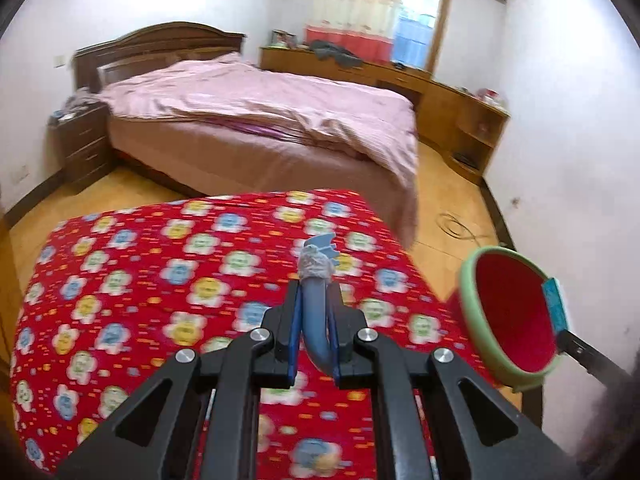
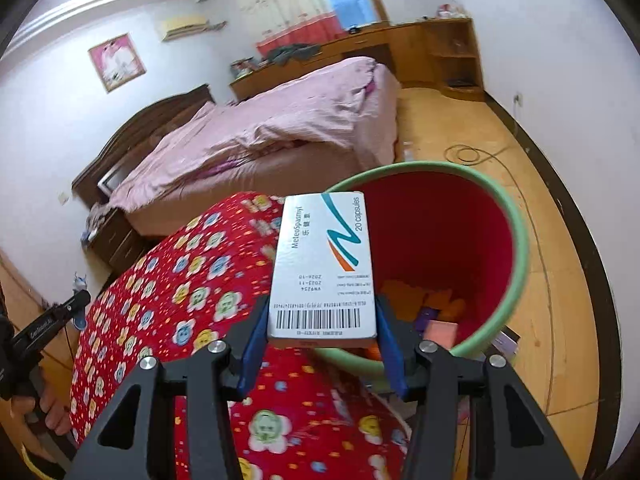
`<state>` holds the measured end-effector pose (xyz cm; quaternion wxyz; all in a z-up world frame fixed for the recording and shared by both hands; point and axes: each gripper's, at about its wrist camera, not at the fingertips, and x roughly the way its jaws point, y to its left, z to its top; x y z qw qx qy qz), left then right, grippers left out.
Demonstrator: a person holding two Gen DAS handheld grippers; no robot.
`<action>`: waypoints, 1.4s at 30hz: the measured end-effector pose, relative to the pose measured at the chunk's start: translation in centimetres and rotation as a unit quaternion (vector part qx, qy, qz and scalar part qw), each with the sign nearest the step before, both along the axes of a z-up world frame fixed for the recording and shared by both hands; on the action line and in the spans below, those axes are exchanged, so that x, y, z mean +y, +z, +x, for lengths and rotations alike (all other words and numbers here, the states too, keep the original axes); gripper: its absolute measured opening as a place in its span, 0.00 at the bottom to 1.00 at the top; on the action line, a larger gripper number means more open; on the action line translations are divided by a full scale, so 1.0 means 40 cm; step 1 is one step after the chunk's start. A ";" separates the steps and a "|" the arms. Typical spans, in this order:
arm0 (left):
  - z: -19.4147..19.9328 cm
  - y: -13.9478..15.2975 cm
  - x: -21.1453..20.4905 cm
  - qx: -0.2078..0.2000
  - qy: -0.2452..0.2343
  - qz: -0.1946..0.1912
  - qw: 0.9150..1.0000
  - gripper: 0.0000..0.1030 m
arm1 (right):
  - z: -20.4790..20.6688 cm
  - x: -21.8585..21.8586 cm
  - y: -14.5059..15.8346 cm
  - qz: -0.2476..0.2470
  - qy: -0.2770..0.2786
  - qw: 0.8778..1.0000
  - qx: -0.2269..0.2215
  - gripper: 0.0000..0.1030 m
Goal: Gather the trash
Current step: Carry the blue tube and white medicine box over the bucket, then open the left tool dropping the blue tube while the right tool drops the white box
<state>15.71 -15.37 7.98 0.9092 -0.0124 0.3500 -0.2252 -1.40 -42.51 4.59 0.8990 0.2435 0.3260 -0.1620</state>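
Right gripper [image 2: 322,344] clamps a MeteoSpasmyl capsule box [image 2: 324,268] at frame centre before the red bin [image 2: 516,240]; left gripper [image 1: 314,300] pinches a blue wrapper scrap [image 1: 317,276] over the floral worktop [image 1: 140,280].

My left gripper [image 1: 314,304] is clamped on a blue tool [image 1: 316,312], fingers nearly together. My right gripper [image 2: 322,344] pinches a box [image 2: 324,268] between its blue pads [image 2: 253,354].
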 end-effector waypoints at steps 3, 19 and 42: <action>-0.016 0.001 -0.067 0.009 -0.031 -0.004 0.999 0.11 | -0.028 -0.039 -0.009 0.009 -0.013 1.000 -0.006 0.52; -0.079 -0.041 -0.427 0.053 -0.148 0.002 0.988 0.11 | -0.061 -0.166 -0.049 0.022 -0.023 0.999 -0.022 0.52; -0.110 -0.096 -0.496 0.079 -0.141 0.016 0.987 0.34 | -0.073 -0.217 -0.073 0.039 0.002 0.999 -0.025 0.61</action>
